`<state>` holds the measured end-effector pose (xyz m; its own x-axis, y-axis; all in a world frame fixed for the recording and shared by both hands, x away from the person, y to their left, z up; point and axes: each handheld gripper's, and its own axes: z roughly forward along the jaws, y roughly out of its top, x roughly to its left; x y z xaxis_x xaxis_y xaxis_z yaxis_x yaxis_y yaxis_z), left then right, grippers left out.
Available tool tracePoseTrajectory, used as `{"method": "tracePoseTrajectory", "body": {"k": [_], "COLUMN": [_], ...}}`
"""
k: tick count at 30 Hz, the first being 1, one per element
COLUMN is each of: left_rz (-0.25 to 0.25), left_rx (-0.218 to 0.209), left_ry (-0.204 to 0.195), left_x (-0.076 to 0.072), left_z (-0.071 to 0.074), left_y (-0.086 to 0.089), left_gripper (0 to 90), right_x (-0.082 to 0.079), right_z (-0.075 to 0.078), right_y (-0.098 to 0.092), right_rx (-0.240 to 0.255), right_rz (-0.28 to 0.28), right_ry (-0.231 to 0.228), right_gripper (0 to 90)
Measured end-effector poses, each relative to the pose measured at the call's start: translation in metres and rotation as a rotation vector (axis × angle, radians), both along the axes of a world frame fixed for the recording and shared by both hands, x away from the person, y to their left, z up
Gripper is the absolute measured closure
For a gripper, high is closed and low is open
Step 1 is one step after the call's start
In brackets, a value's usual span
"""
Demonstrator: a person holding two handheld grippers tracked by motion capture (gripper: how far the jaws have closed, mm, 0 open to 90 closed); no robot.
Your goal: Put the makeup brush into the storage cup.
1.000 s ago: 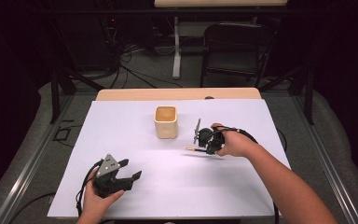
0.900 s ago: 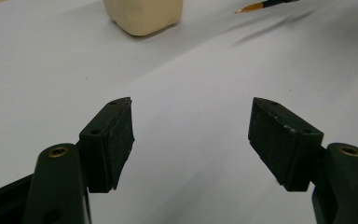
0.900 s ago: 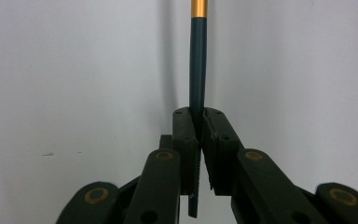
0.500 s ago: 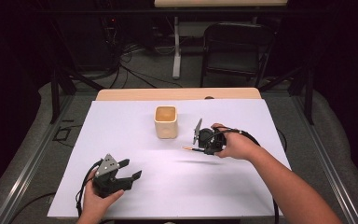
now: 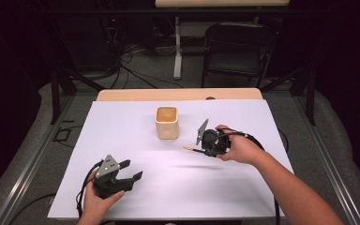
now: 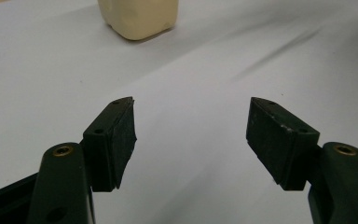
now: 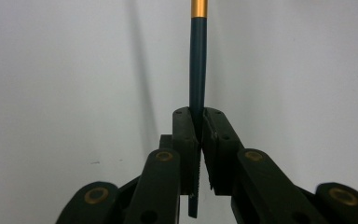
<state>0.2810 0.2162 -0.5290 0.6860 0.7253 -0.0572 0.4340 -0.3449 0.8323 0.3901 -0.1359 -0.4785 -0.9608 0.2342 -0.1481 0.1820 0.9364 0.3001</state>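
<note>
Right gripper point(image 7: 196, 122) clamped on slim dark-teal pencil with gold band point(image 7: 197, 65), held just above white table sheet point(image 5: 122, 126), right of cream square-sided cup point(image 5: 167, 122). Left gripper point(image 6: 191, 130) idle near front edge, jaws spread, nothing between. Judged best: tilt pencil upright before reaching cup, lower tip-first into mouth, release only once inside. No brand, label or writing legible anywhere.

We see a cream cup point(image 5: 167, 122) standing on our white table point(image 5: 122, 122). At twelve o'clock beyond it waits a dark folding chair point(image 5: 236, 47).
</note>
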Motion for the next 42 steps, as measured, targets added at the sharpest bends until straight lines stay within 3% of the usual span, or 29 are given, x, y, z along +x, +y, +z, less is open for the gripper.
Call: {"method": "tracePoseTrajectory", "body": {"k": [8,9,14,27,42], "left_rz": [0.004,0.004,0.000,0.002,0.002], "left_rx": [-0.002,-0.002,0.003,0.000,-0.003], "left_ry": [-0.002,-0.002,-0.002,-0.003,-0.002], "left_x": [0.000,0.000,0.000,0.000,-0.001], "left_z": [0.000,0.000,0.000,0.000,0.000], "left_y": [0.000,0.000,0.000,-0.001,-0.001], "left_gripper": [32.9,32.9,32.9,32.9,32.8], "right_x": [-0.005,-0.008,-0.009,-0.023,-0.029], "right_z": [0.003,0.004,0.005,0.008,-0.002], "right_y": [-0.004,-0.007,-0.007,-0.010,-0.017], "right_rx": [0.083,0.135,0.126,0.236,0.334], "right_rz": [-0.017,-0.030,-0.030,-0.056,-0.093], "right_ry": [0.014,0.009,0.008,-0.015,-0.022], "right_gripper": [83.8,83.8,83.8,83.7,83.8]}}
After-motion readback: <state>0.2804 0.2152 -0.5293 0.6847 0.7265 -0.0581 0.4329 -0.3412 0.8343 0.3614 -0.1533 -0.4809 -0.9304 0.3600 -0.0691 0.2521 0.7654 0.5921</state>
